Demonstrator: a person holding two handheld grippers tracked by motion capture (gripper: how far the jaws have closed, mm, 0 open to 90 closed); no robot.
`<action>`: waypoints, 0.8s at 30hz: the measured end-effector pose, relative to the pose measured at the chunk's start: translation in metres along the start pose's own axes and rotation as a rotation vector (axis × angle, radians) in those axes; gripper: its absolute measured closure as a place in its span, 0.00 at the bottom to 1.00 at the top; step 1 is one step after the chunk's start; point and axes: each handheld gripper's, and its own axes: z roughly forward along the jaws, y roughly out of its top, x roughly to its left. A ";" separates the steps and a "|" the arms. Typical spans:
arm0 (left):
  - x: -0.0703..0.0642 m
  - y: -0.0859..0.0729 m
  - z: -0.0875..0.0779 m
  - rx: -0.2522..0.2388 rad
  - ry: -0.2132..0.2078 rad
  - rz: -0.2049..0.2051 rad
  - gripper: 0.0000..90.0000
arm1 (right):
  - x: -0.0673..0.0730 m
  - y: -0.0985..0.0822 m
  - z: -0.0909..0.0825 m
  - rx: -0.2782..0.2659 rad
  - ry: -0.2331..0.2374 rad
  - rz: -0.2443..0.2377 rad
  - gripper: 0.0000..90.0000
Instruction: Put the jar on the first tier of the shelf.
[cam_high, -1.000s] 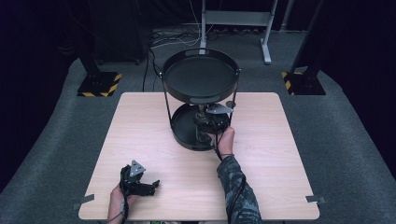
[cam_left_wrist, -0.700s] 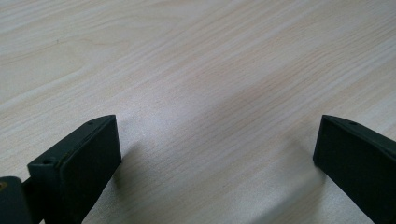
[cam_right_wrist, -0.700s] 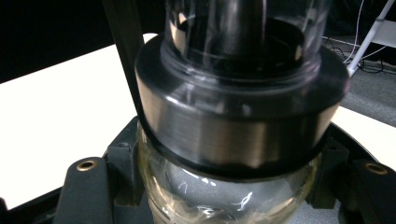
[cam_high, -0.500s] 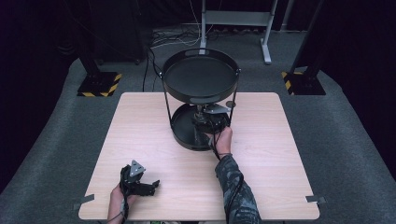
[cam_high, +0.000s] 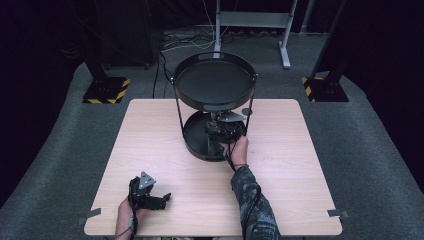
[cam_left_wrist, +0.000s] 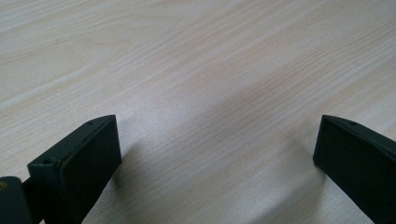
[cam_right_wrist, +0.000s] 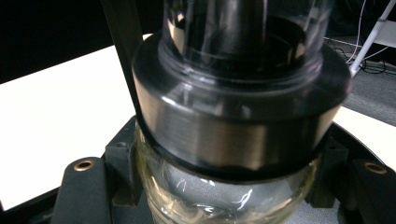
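Jar (cam_right_wrist: 233, 186) apparently clamped in right tool (cam_high: 226, 131) on stand's lower tray (cam_high: 192, 137); left tool (cam_high: 152, 199) open on table (cam_high: 310, 150).

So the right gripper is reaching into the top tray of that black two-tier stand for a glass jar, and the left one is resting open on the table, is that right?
Not quite: the right gripper reaches into the lower tray of the black stand, not the top one, as the high view shows. The rest holds: the glass jar sits between its jaws, and the left gripper rests open on the table.
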 end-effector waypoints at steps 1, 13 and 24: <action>0.000 0.000 0.000 0.001 0.000 0.002 0.00 | 0.000 0.000 0.000 0.001 0.000 -0.001 0.34; 0.000 0.000 0.000 0.001 0.001 0.003 0.00 | 0.000 0.000 -0.001 0.004 0.012 -0.001 0.33; 0.000 0.000 0.000 0.002 0.001 0.004 0.00 | -0.001 0.002 -0.003 0.080 0.075 0.020 0.17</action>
